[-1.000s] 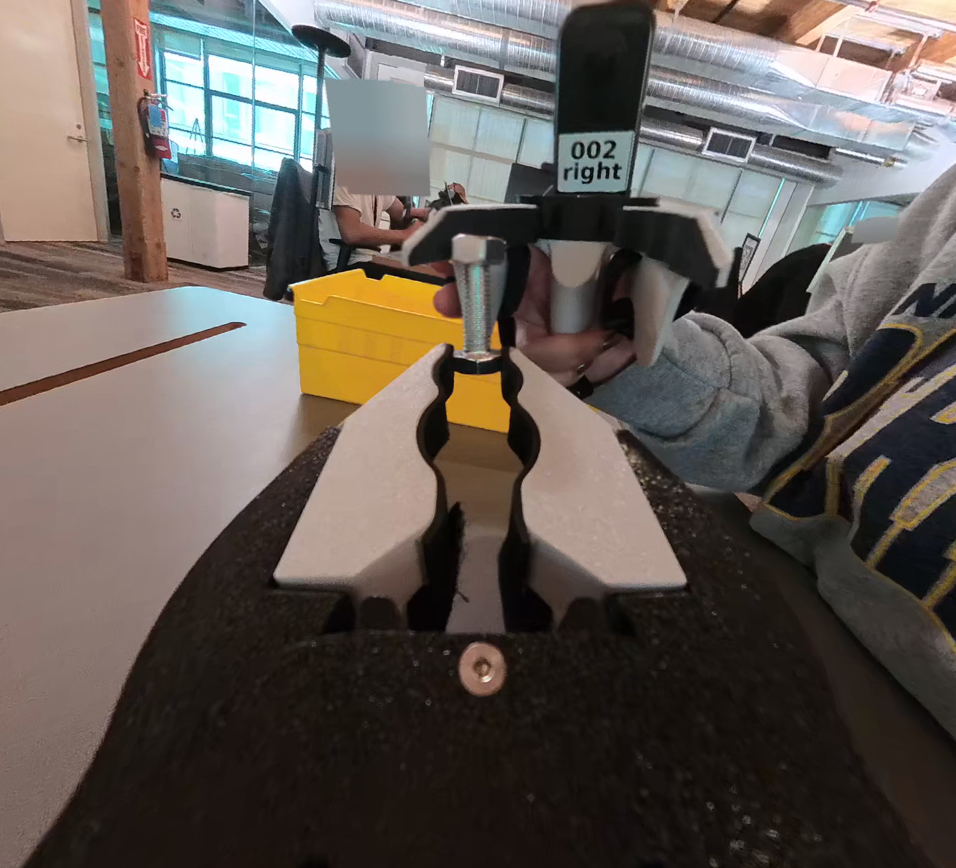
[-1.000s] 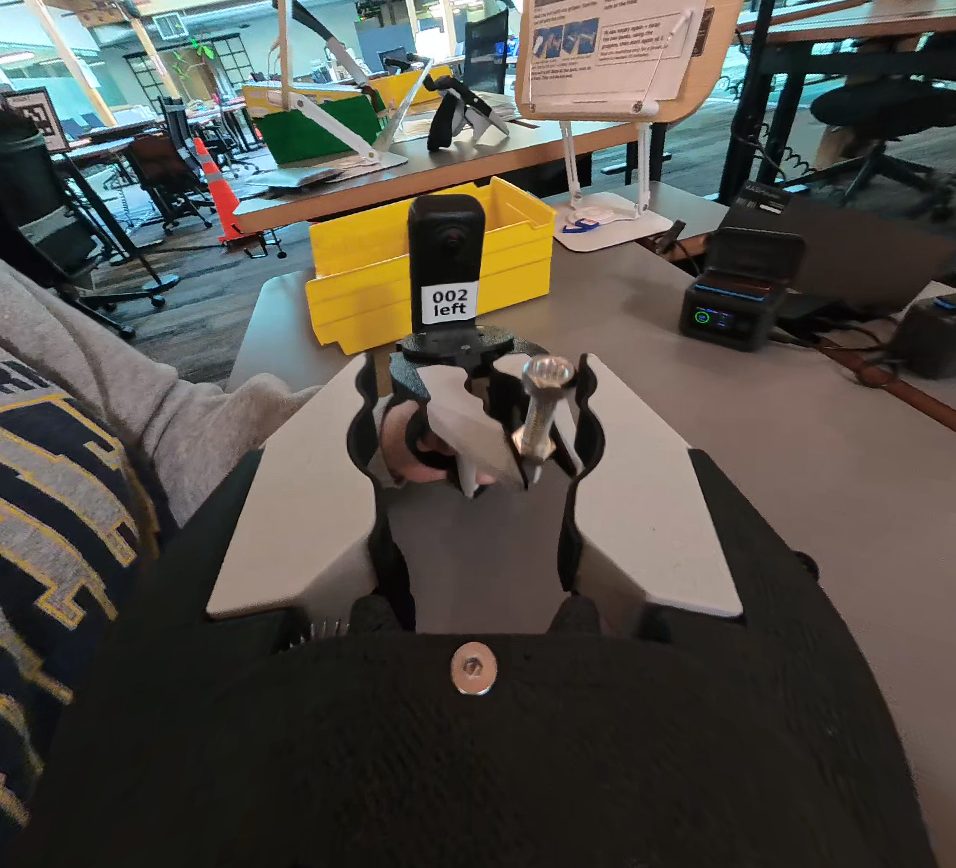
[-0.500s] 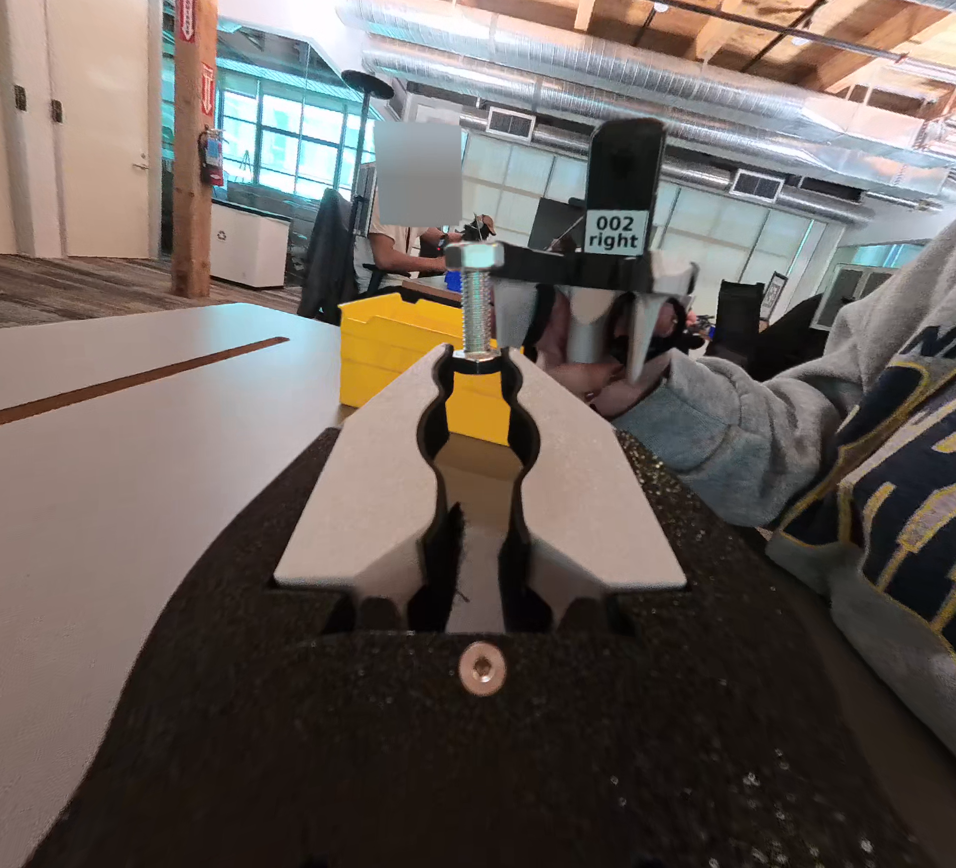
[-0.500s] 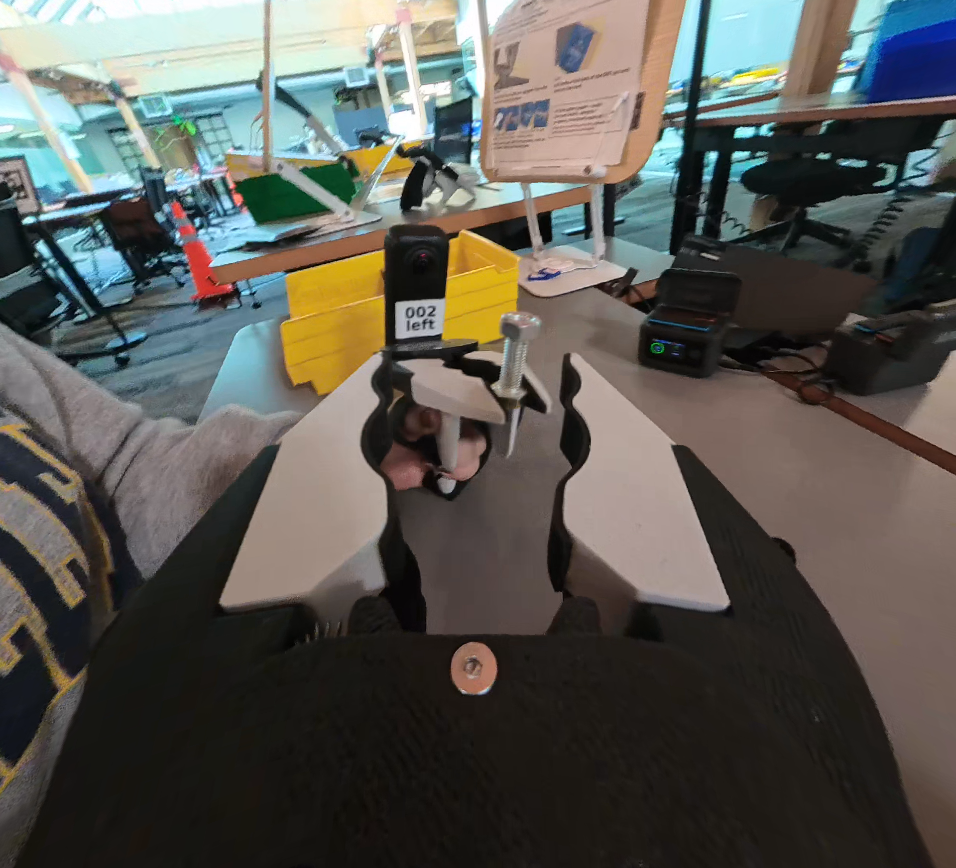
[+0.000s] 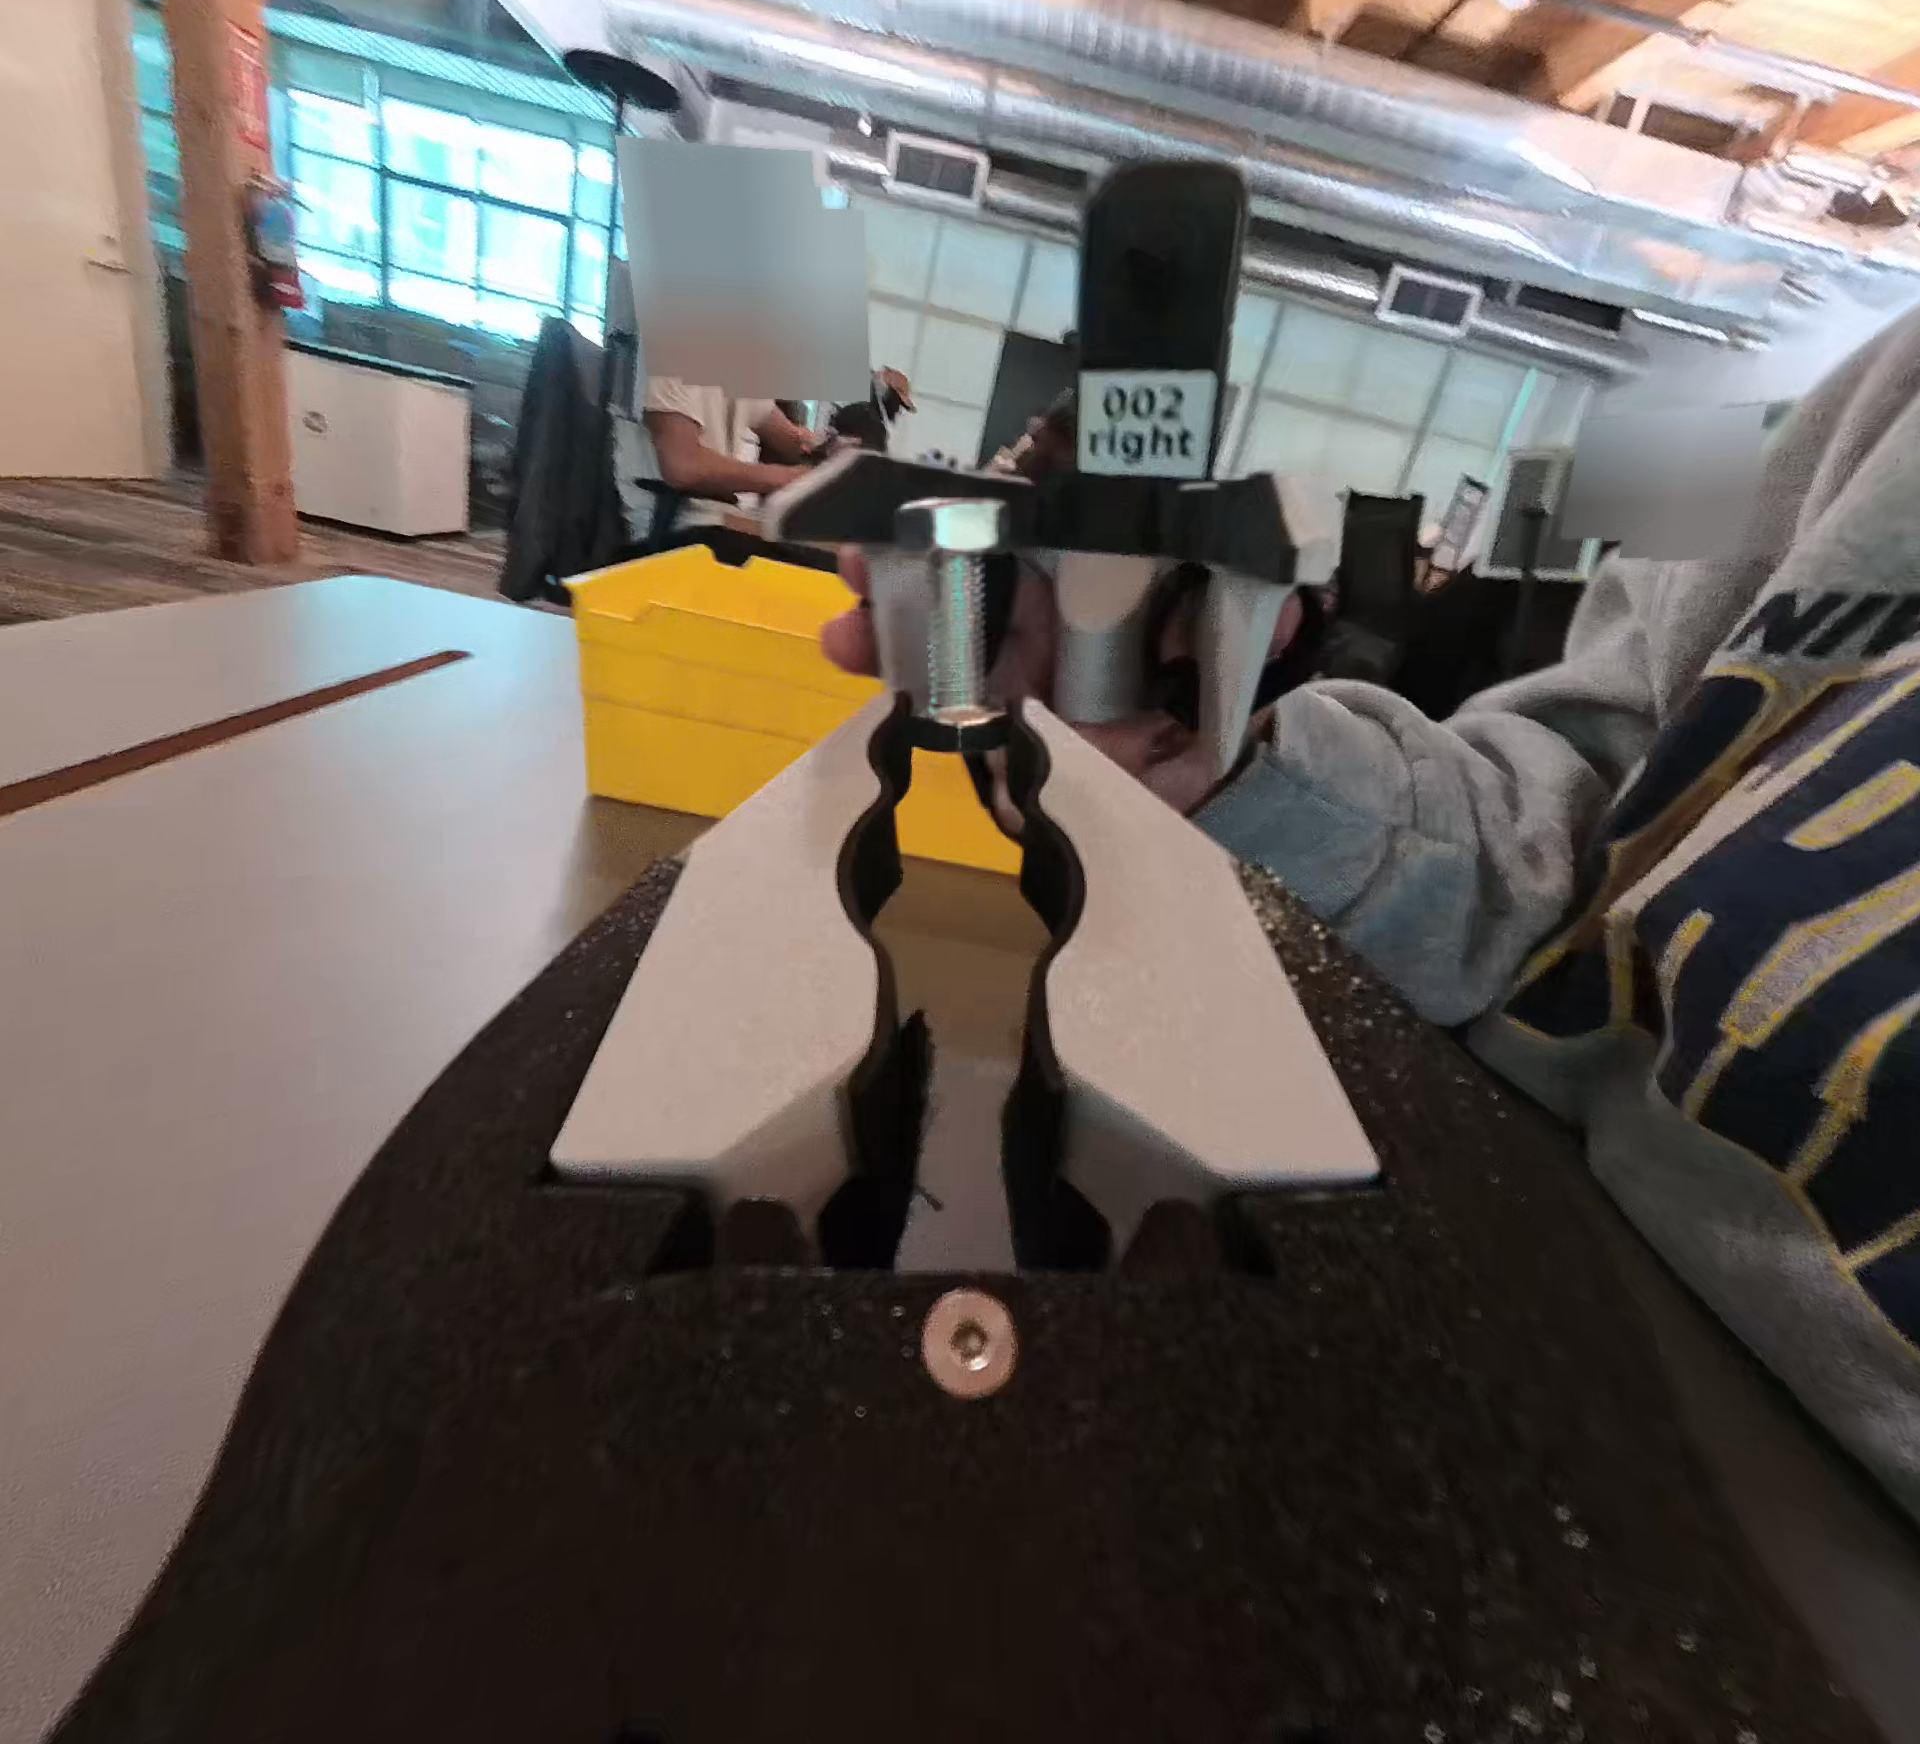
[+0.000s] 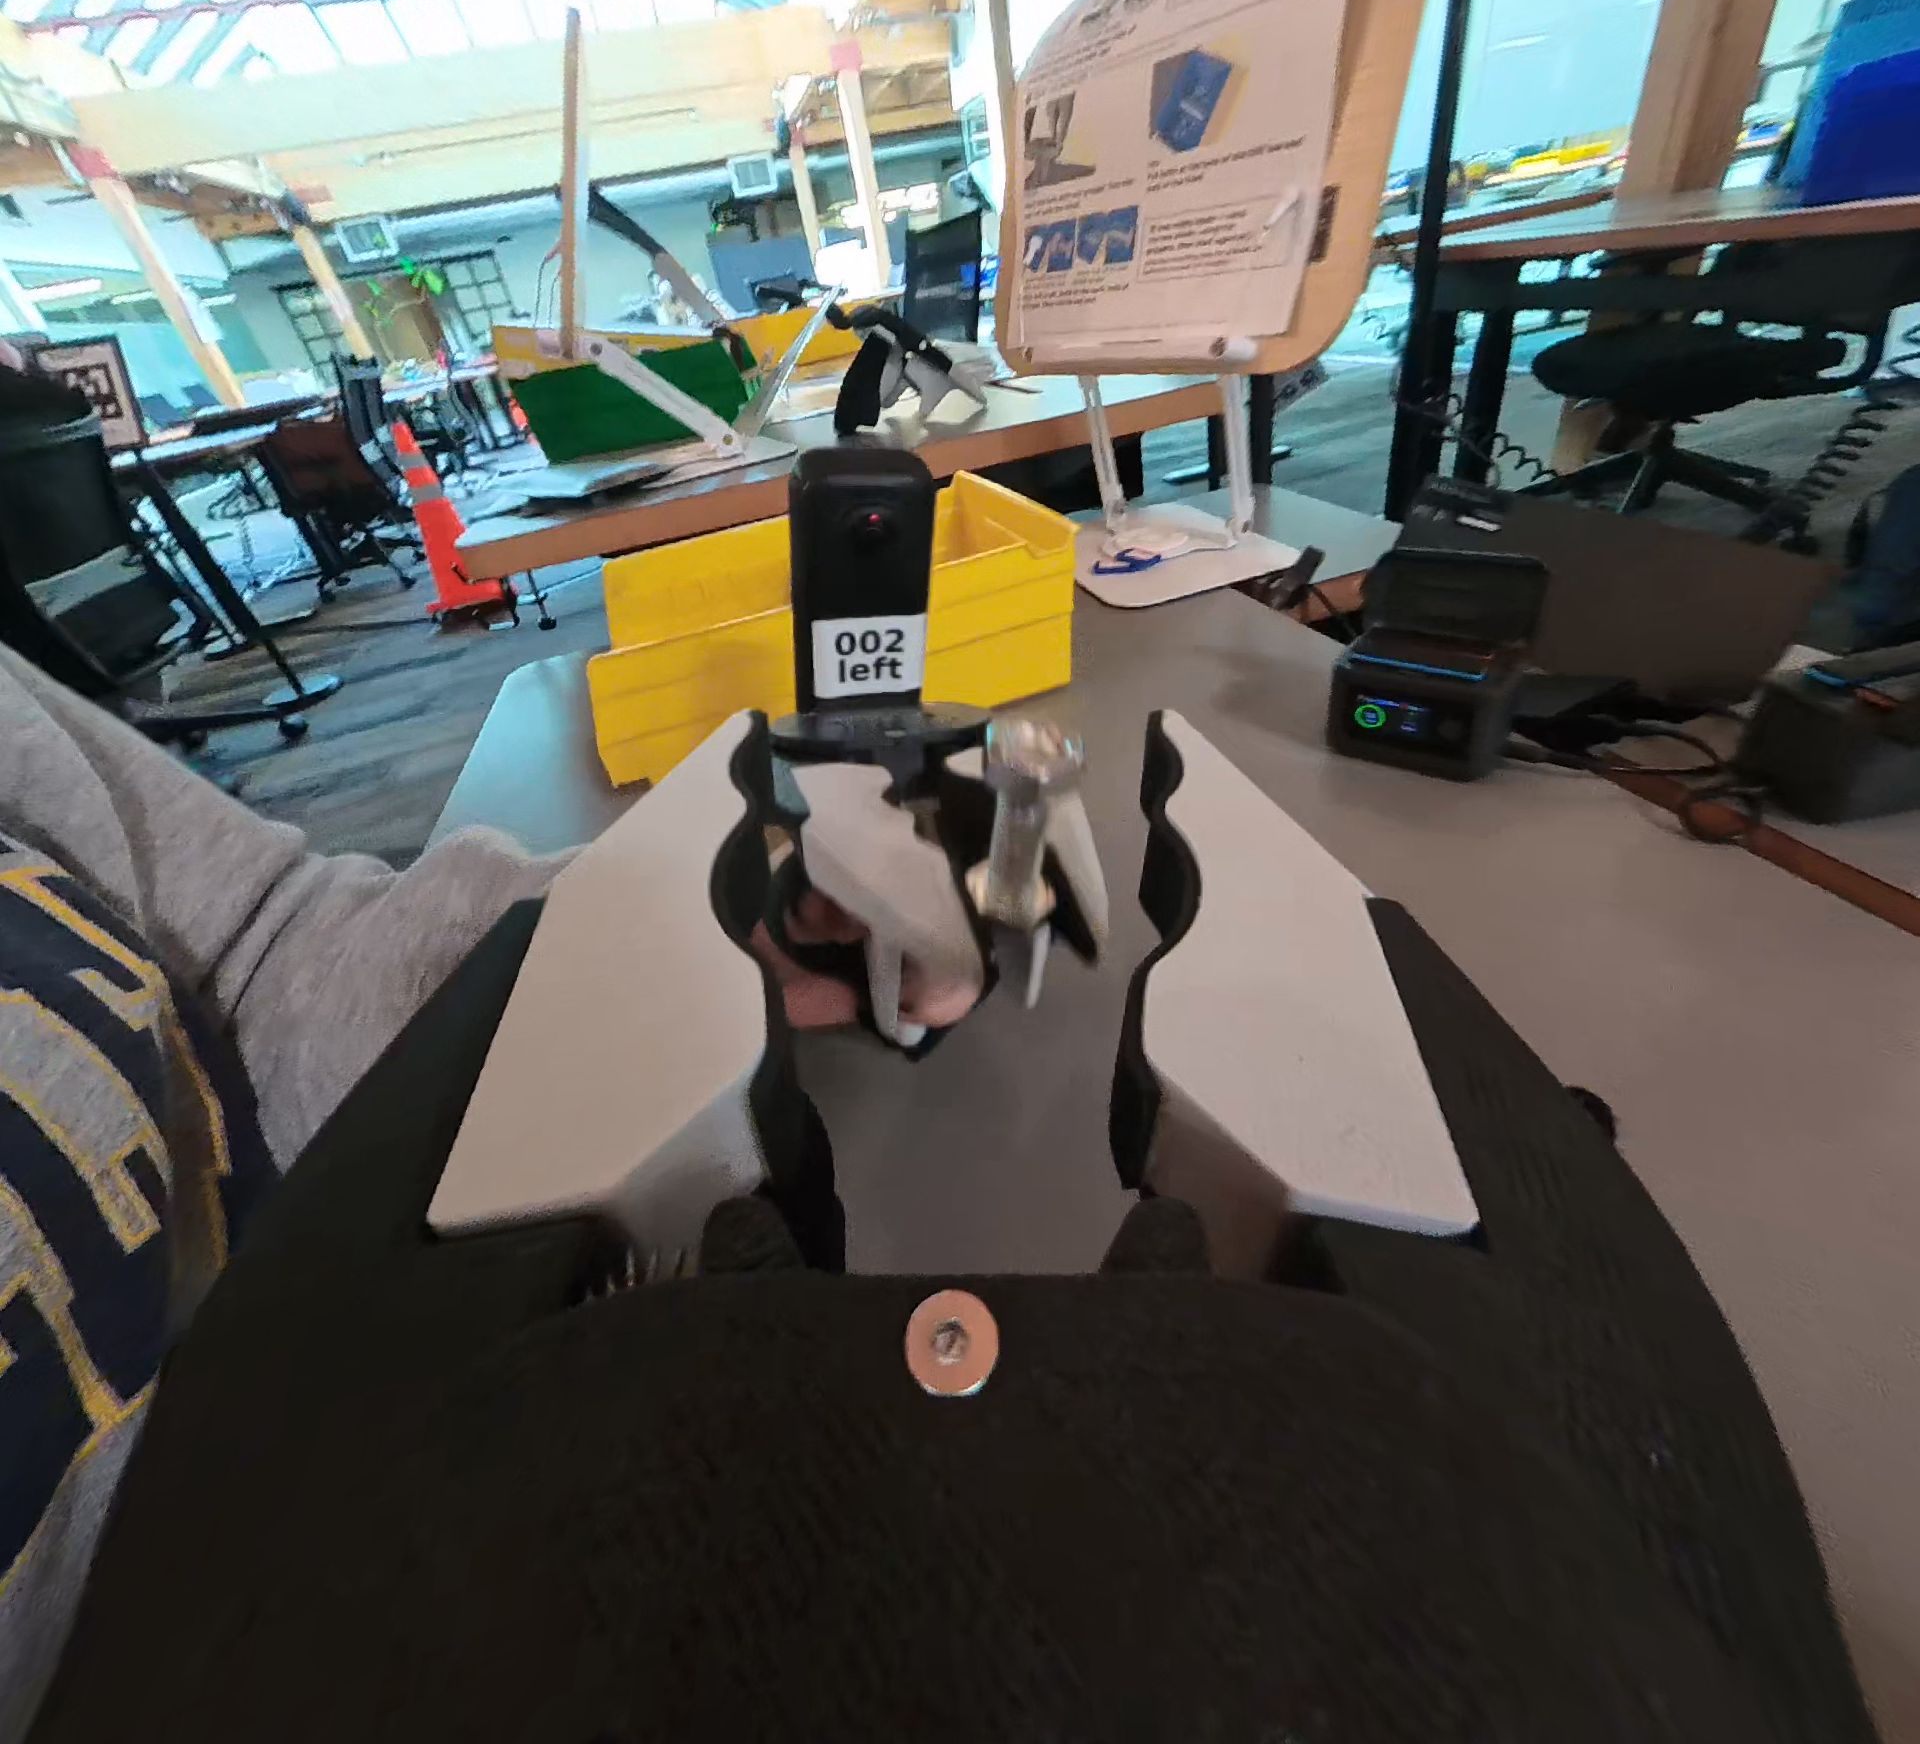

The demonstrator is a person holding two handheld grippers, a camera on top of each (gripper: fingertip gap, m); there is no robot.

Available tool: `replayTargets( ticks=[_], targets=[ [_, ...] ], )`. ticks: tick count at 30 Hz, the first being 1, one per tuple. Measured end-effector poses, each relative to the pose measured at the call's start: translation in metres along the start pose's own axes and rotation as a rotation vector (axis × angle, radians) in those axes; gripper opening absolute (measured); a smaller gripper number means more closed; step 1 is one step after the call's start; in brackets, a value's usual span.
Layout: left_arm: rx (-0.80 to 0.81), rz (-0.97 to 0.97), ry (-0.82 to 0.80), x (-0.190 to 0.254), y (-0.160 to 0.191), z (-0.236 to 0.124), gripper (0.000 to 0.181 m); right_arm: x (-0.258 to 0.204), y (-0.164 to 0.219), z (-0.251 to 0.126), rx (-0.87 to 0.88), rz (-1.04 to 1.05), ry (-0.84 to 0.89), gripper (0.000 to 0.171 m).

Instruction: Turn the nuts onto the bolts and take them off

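Observation:
My left gripper (image 5: 956, 730) is shut on a nut (image 5: 961, 724) at its fingertips. A silver hex-head bolt (image 5: 954, 624) stands upright in that nut, head up. My right gripper (image 6: 954, 759) is open and empty; it faces the left one. In the right wrist view the bolt (image 6: 1023, 821) and nut (image 6: 1013, 894) sit just beyond the gap between my fingers, held in the left gripper (image 6: 1013, 910). In the left wrist view the right gripper (image 5: 1070, 634) is right behind the bolt, one finger (image 5: 894, 624) next to the bolt's shank.
A yellow bin (image 5: 717, 666) stands on the grey table (image 5: 260, 863) behind the grippers; it also shows in the right wrist view (image 6: 997, 593). A black device (image 6: 1434, 697) with cables and a document stand (image 6: 1174, 541) are at the right. A grey sleeve (image 5: 1434, 842) lies at my side. My right fingertips sit around 5 centimetres from my left ones. Both grippers' tips are roughly 30 centimetres from the black device (image 6: 1434, 697).
The right gripper drew back from the bolt half a second ago and has come close to it again, still open. The left gripper keeps the nut and bolt upright.

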State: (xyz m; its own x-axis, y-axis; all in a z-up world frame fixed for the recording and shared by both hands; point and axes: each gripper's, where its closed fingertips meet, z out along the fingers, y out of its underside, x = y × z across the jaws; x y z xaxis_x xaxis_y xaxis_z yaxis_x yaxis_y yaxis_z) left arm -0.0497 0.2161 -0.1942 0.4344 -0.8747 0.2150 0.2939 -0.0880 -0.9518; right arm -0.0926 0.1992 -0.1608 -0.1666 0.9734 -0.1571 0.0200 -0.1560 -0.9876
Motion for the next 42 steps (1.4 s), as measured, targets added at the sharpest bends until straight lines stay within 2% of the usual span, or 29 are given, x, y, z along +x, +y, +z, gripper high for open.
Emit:
replayTargets(
  ticks=[2,4,7,11,14,17,18,20,22,25,29,33,35,37,38,39,42],
  targets=[
    [-0.038,0.001,0.02,0.005,0.009,0.008,0.016,-0.008,0.003,0.007,-0.014,-0.001,-0.038,0.071],
    [-0.028,0.008,0.001,0.001,0.006,0.001,0.016,-0.01,0.003,0.001,-0.018,-0.008,-0.032,0.072],
    [0.043,-0.014,-0.073,-0.015,-0.01,-0.018,0.016,-0.004,0.001,-0.014,0.002,-0.02,-0.007,0.057],
    [-0.009,-0.019,0.03,0.004,0.0,-0.001,0.015,0.001,-0.001,0.0,0.016,-0.024,0.02,0.078],
    [-0.042,-0.022,0.061,0.011,0.008,0.008,0.016,-0.014,-0.003,0.009,0.031,-0.014,-0.055,0.078],
    [0.018,-0.034,-0.01,-0.005,-0.004,-0.012,0.016,-0.017,0.0,-0.002,0.039,0.006,-0.049,0.08],
    [0.039,-0.041,-0.06,-0.013,-0.009,-0.019,0.015,-0.019,0.004,-0.007,0.019,-0.004,-0.062,0.066],
    [0.055,-0.028,-0.048,-0.011,-0.013,-0.02,0.015,-0.017,0.001,-0.011,0.045,0.003,-0.052,0.055],
    [0.032,-0.018,0.008,0.001,-0.009,-0.009,0.015,-0.009,-0.003,-0.007,0.054,-0.012,0.003,0.069],
    [0.038,-0.029,0.024,0.004,-0.003,0.001,0.015,-0.01,-0.003,-0.002,0.045,-0.032,-0.003,0.071],
    [0.203,-0.113,0.067,0.002,-0.025,-0.013,0.015,-0.005,-0.016,-0.013,0.158,-0.048,0.038,0.071],
    [0.207,-0.16,0.104,0.004,-0.025,-0.014,0.015,-0.018,-0.024,-0.014,0.215,-0.053,-0.042,0.069],
    [0.237,-0.172,0.139,0.009,-0.03,-0.015,0.015,-0.02,-0.017,-0.012,0.151,-0.093,-0.04,0.064],
    [0.312,-0.188,0.167,0.011,-0.041,-0.022,0.015,-0.009,0.002,-0.011,0.015,-0.075,-0.01,0.061],
    [0.356,-0.208,0.179,0.01,-0.047,-0.027,0.015,-0.005,0.01,-0.011,-0.035,-0.054,-0.006,0.063],
    [0.376,-0.22,0.179,0.009,-0.049,-0.029,0.015,-0.003,0.006,-0.011,-0.01,-0.042,-0.002,0.067],
    [0.405,-0.259,0.207,0.01,-0.051,-0.028,0.015,-0.012,-0.024,-0.005,0.166,-0.04,-0.031,0.081]
  ],
)
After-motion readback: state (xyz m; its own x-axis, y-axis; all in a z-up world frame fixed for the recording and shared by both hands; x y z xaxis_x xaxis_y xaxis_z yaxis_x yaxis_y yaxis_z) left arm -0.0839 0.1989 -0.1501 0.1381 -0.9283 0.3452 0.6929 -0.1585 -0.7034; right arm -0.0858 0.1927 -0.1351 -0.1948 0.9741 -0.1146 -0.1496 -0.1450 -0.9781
